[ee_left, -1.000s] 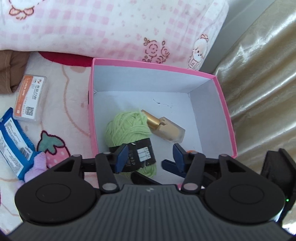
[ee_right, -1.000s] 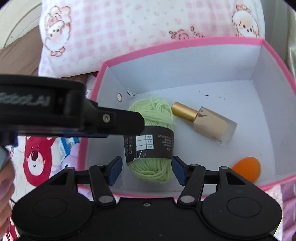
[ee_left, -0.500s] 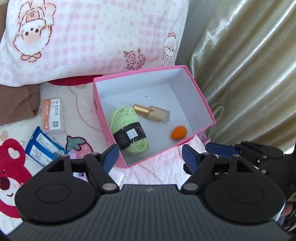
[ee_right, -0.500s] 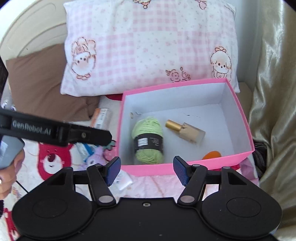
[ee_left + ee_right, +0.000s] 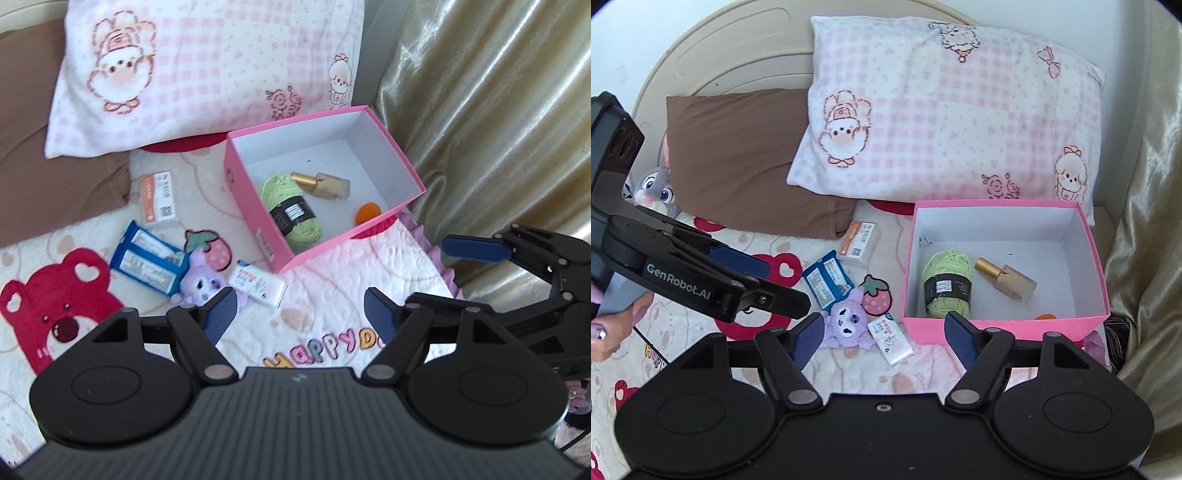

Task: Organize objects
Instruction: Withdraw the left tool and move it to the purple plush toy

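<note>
My left gripper point(image 5: 299, 310) hangs empty, blue pads spread wide. My right gripper point(image 5: 882, 334) is empty too, its jaws opening with nothing between them. Just beyond both lie a purple plush toy point(image 5: 846, 325) and a small white printed packet point(image 5: 890, 338) on the cream cartoon-print blanket point(image 5: 332, 266), with a blue foil packet point(image 5: 147, 262) and an orange-labelled clear case point(image 5: 159, 197) farther left. The open pink cardboard box point(image 5: 1004, 326) holds a green yarn skein point(image 5: 945, 282), a gold-capped glass bottle point(image 5: 1006, 282) and an orange sponge point(image 5: 367, 212).

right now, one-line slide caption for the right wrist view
Open right gripper above bed: pink box holds green yarn, gold bottle; plush, packets outside.
</note>
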### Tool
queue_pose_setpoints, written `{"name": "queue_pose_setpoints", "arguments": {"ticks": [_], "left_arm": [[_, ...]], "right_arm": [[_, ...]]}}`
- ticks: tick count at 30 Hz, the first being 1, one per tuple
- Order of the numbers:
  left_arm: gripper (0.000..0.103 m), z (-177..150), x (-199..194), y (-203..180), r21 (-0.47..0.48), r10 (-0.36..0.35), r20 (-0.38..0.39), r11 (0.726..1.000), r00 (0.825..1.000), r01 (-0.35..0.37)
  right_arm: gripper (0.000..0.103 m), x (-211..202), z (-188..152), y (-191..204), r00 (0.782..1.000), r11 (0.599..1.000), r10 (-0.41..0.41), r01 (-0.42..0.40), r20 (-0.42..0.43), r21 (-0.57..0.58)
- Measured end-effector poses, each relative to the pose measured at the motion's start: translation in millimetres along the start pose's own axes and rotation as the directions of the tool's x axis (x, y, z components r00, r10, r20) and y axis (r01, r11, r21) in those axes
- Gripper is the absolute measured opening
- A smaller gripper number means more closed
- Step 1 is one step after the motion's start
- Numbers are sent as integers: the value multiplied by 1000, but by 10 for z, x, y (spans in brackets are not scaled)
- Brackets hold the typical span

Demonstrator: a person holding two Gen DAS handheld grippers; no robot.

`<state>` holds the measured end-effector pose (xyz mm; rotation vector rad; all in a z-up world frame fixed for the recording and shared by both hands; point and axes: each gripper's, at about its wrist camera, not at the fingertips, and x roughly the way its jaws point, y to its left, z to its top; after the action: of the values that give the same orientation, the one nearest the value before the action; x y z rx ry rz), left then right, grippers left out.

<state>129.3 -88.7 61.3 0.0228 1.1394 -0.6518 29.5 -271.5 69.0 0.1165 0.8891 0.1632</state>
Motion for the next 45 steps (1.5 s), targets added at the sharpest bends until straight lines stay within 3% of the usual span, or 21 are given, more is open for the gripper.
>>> {"name": "queue_pose_setpoints", "arguments": {"ticks": [5,7,15,22,30,34,36,40,42,45], "left_arm": [[75,-237,-189,205,-18,10,-12,1000,1000,-11],[75,-324,-207,294,-43,-21,-47,999,999,19],[82,-626,-100,537,-91,-45,-78,995,996,38],[84,-786,197,873,-126,-30,-92,992,995,18],[95,-900,484,1386,-214,-38,-64,977,997,23],[95,-938,587,1570,-232,15,-46,972,999,-25],[95,-949,667,1649,-244,50,-47,968,998,-60],[95,-977,799,1791,-279,33,19,960,999,-26],[95,-986,874,1842,-282,-5,51,959,999,19],[95,-988,1001,1849,-249,-7,55,968,998,21]], "right_arm": [[80,-50,-117,346,999,995,34,-35,-8,-89],[80,-47,-155,468,999,991,46,-47,-10,-127],[84,168,-320,793,998,969,66,-66,-7,-239],[86,630,-479,874,993,962,110,-115,-32,-246],[86,1201,-636,963,988,942,152,-153,-29,-299],[86,1478,-657,885,979,945,204,-204,-28,-257],[86,1595,-677,850,979,944,206,-198,1,-265],[86,1786,-755,872,983,929,164,-128,77,-348],[86,1875,-795,889,984,913,155,-110,83,-392],[86,2051,-859,883,991,898,114,-71,73,-434]]}}
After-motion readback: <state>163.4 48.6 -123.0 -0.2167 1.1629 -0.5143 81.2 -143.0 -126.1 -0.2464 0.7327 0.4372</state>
